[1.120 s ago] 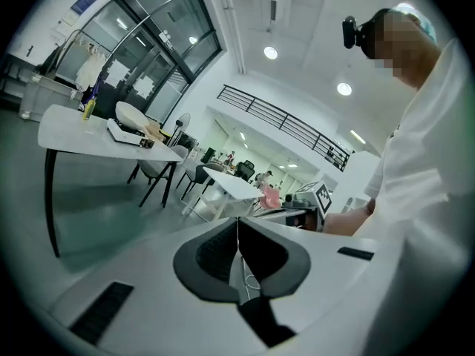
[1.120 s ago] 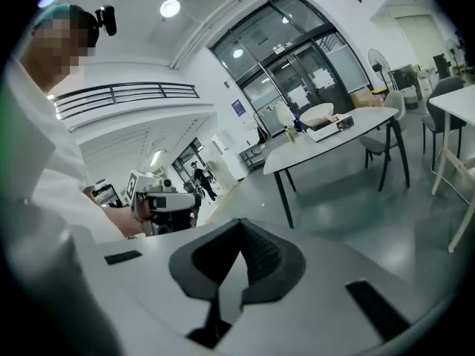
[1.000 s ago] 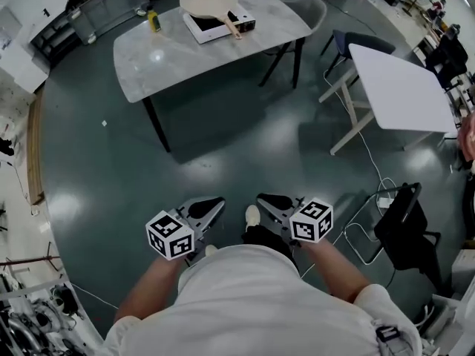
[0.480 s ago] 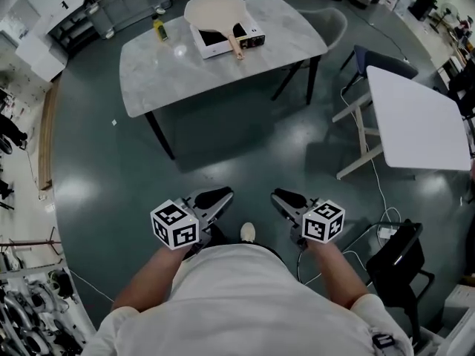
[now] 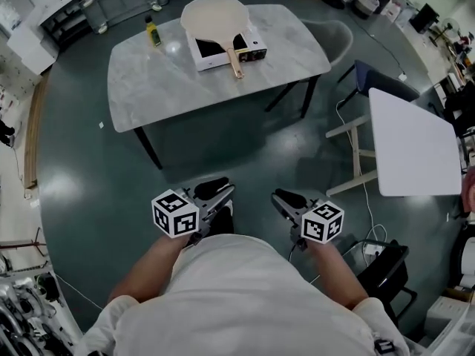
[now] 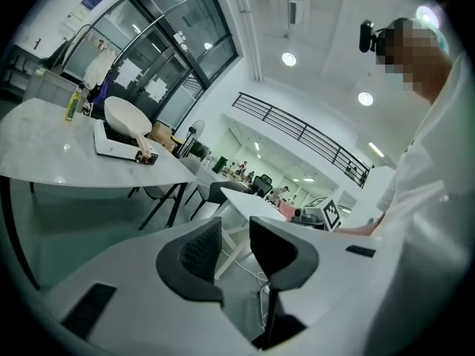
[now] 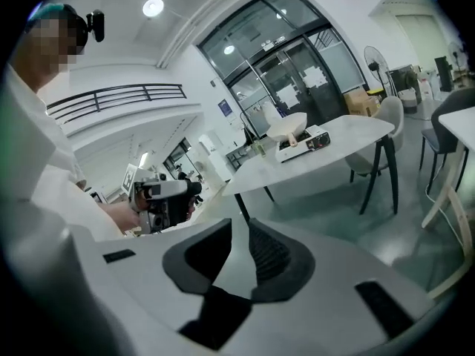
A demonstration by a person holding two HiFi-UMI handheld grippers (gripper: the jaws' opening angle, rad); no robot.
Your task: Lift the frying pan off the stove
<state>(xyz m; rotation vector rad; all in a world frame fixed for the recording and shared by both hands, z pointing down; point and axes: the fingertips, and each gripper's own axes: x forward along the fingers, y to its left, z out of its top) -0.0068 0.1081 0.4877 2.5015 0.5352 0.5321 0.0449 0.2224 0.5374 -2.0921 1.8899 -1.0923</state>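
Observation:
A cream frying pan (image 5: 214,15) with a wooden handle (image 5: 234,59) sits on a white single-burner stove (image 5: 223,47), at the far side of a grey marble-look table (image 5: 156,73). Both grippers are held close to the person's body, far from the table and over the floor. The left gripper (image 5: 215,192) is opening, with nothing between its jaws. The right gripper (image 5: 285,199) stands slightly open and empty. The left gripper view shows the pan (image 6: 126,115) and stove (image 6: 111,143) far off beyond the left gripper (image 6: 236,232). The right gripper view shows the pan (image 7: 286,127) in the distance past the right gripper (image 7: 240,232).
A small yellow bottle (image 5: 152,30) stands on the table left of the stove. A grey chair (image 5: 335,31) and a blue chair (image 5: 375,76) stand to the table's right. A white table (image 5: 412,136) and a dark chair (image 5: 386,269) lie at the right, with cables on the floor.
The person has stepped forward, so the table with pan and stove sits nearer. The left gripper's jaws have parted a little. Both grippers stay low by the body.

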